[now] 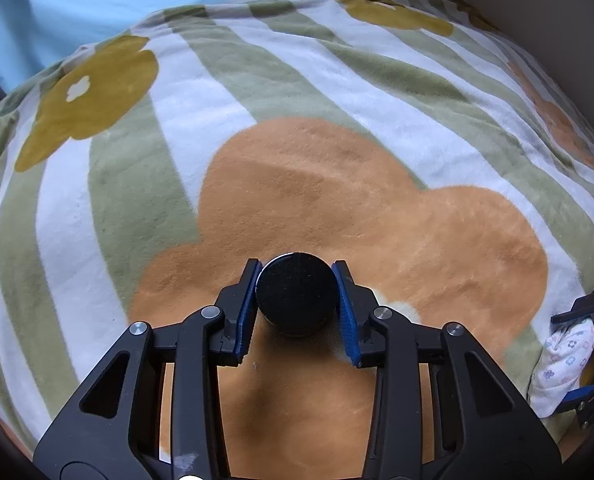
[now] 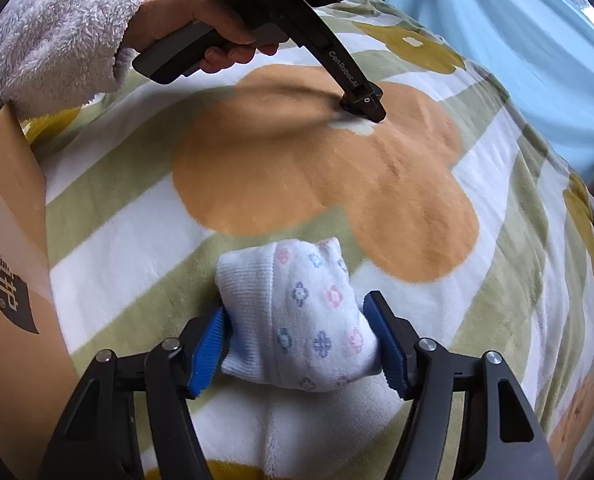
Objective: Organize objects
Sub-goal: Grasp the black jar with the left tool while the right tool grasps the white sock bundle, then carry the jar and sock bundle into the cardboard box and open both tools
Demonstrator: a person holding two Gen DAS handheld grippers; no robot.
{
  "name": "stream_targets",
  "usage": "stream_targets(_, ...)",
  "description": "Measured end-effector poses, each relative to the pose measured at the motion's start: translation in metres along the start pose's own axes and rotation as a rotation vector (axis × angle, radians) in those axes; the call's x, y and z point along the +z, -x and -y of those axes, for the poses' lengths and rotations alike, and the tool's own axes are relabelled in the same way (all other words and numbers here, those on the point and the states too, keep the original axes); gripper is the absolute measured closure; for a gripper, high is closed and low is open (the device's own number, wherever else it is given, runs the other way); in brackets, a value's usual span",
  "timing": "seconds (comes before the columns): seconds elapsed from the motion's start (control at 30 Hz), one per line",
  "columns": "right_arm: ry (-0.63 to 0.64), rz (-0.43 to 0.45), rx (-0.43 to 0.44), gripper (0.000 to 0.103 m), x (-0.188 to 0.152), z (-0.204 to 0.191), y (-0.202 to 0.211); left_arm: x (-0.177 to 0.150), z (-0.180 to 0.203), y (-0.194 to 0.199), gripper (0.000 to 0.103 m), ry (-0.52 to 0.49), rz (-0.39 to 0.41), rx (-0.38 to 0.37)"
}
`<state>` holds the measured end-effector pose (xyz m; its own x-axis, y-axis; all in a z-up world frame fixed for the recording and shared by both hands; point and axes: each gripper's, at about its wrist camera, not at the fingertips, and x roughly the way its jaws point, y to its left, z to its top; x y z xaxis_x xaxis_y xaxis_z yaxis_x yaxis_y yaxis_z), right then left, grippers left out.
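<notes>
My left gripper is shut on a small black round container, its blue pads pressed on both sides, low over the orange flower of the blanket. It also shows in the right wrist view, fingers down on the blanket. My right gripper is shut on a rolled white sock with small flower prints. That sock and gripper show at the right edge of the left wrist view.
The striped green and white blanket with orange and yellow flowers covers the bed. A brown cardboard box stands at the left in the right wrist view. A light blue cloth lies beyond the blanket.
</notes>
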<state>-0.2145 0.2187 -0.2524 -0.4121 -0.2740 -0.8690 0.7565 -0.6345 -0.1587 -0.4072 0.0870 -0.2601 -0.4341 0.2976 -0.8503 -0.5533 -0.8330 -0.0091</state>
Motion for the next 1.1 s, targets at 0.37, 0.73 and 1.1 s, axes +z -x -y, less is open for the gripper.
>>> stream_targets(0.37,-0.041,-0.008,-0.005,0.045,0.003,0.006,0.005,0.005,0.004,0.019,0.071,-0.002,0.013,-0.002)
stream_targets(0.73,-0.197,0.033,-0.031,0.046,0.015,0.033,0.056,0.013,0.018,0.092,0.071,0.005,0.068,0.002)
stream_targets(1.1,-0.318,0.091,-0.078,0.046,0.034,0.023,0.148,-0.016,0.048,0.22,0.071,0.035,0.146,0.029)
